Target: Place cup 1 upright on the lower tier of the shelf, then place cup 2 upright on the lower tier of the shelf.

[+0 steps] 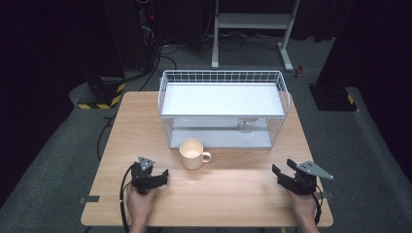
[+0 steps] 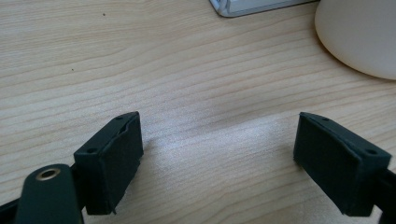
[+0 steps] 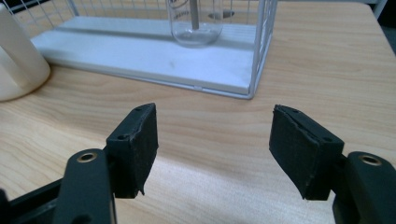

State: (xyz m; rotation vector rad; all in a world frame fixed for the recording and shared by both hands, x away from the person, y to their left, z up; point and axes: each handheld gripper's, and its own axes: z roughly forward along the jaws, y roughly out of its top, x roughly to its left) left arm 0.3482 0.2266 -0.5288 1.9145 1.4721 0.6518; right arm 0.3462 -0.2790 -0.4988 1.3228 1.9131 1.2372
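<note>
Though cut off, mug (image 2: 359, 35) nears left gripper (image 2: 218, 154) | glass (image 3: 196, 25) top cropped

Both hands come in over the table's (image 1: 228, 194) near edge, the left gripper (image 1: 158, 177) low by the near-left corner and the right gripper (image 1: 284, 170) by the near-right corner, each with jaws apart, gripping nothing.

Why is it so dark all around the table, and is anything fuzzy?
High view: light falls on the table and white wire rack, while the floor and room behind go nearly black. Left gripper view: a pale shiny patch sits on the wood between the jaws, and the cream mug looks soft. Right gripper view: the glass gleams.
</note>
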